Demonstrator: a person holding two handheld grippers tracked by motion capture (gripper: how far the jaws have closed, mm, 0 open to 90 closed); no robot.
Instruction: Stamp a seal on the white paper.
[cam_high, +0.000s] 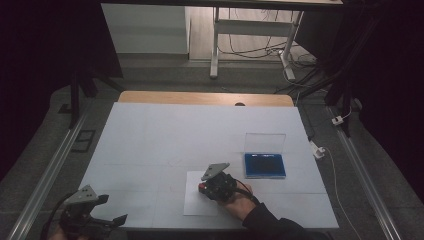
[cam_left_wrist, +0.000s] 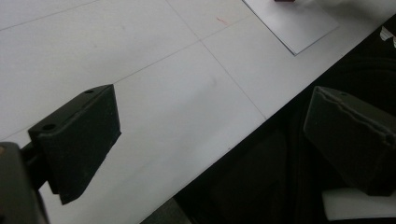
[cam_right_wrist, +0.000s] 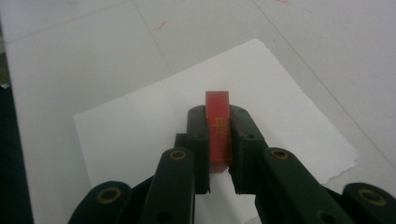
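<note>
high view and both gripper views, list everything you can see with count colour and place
red block: 1, red with gold markings, clamped between the right tool's jaws above the paper
paper sheet: 1, white, near the front edge of the table, under the right tool
ink pad case: 1, blue base with a clear lid standing open, right of the paper
table: 1, pale grey-white top with a wooden far edge
desk frame: 1, white legs, on the floor beyond the table with cables under it
left tool: 1, black, jaws wide apart and holding nothing, over the table's front left corner
right tool: 1, black, shut on the red block
</note>
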